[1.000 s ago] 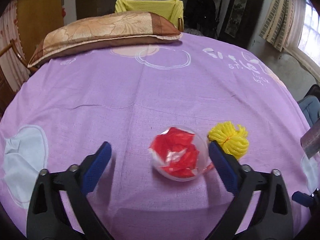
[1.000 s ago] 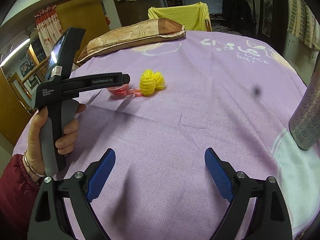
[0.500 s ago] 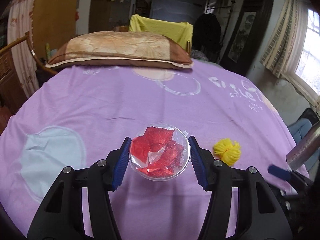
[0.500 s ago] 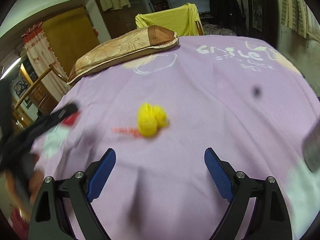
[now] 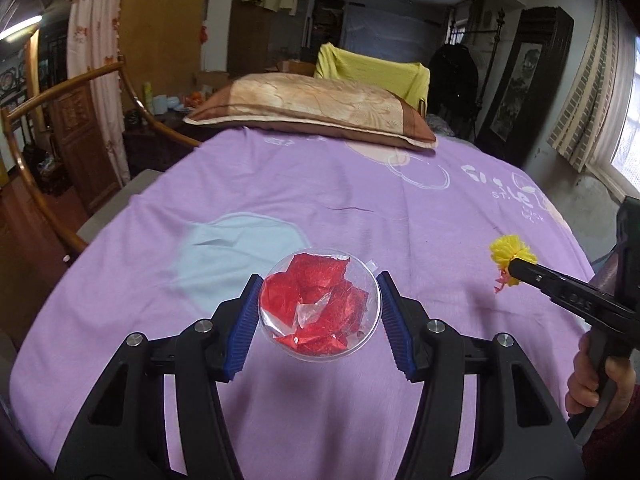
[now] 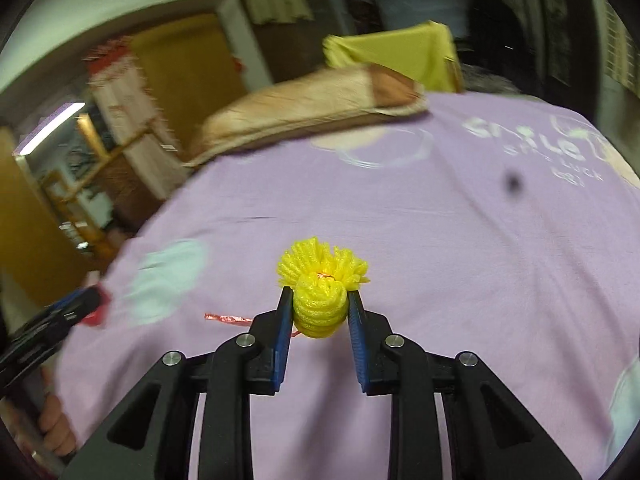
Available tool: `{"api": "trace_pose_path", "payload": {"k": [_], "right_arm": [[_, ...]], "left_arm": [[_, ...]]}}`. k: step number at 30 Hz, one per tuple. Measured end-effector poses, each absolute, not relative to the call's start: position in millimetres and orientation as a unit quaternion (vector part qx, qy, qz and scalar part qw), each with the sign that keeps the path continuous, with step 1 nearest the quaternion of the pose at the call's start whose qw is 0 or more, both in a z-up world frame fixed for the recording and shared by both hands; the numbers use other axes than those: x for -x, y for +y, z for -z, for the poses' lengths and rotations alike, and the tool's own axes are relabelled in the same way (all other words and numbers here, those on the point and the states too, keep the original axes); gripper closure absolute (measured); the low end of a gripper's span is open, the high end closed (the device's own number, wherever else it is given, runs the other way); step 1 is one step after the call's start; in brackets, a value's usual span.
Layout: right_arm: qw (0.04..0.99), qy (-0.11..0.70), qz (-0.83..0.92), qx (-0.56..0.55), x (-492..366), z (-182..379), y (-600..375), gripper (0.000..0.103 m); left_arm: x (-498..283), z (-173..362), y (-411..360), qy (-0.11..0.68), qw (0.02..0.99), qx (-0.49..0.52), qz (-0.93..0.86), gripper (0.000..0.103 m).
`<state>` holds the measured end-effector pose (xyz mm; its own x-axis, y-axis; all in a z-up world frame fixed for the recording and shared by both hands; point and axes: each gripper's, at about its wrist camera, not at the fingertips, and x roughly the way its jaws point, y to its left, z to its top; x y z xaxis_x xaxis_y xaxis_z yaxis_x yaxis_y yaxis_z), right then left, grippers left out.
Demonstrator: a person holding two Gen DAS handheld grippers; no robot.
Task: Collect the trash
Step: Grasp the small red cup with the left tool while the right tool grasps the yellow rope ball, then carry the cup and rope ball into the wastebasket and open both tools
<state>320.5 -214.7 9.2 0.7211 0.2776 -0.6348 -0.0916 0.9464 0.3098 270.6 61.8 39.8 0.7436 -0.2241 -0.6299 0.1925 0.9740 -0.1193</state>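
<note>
A clear plastic ball [image 5: 318, 312] stuffed with red wrappers hangs above the purple sheet [image 5: 360, 200], and my left gripper [image 5: 319, 280] is shut on it, one blue pad on each side. To the right lies a yellow foam net [image 5: 508, 250] with a red ribbon strip [image 5: 500, 284] beside it. In the right wrist view my right gripper [image 6: 320, 294] is closing its jaws on that yellow foam net [image 6: 320, 314], and both pads press its sides. The red ribbon strip [image 6: 228, 317] trails off to the left on the sheet. My left gripper [image 6: 80, 308] shows there as a blur at far left.
A brown and tan pillow [image 5: 312, 108] lies at the head of the bed, with a yellow-covered chair [image 5: 372, 68] behind it. A curved wooden rail [image 5: 24, 152] stands off the bed's left edge. A person's hand [image 5: 600, 384] holds the right gripper's handle.
My left gripper shut on the clear ball and lifted it off the sheet, drawing back. My right gripper moved in on the yellow foam net and went from wide open to pinching it.
</note>
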Motion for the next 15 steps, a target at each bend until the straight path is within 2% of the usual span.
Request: {"api": "trace_pose_path", "payload": {"k": [7, 15], "right_arm": [[0.917, 0.315, -0.22, -0.103, -239.4, -52.0, -147.4, 0.075], [0.883, 0.311, -0.346, -0.055, -168.6, -62.2, -44.1, 0.075]], "left_arm": [[-173.3, -72.0, 119.3, 0.302, 0.951, 0.029, 0.065, 0.046], [-55.6, -45.1, 221.3, 0.311, 0.948, 0.047, -0.042, 0.046]]}}
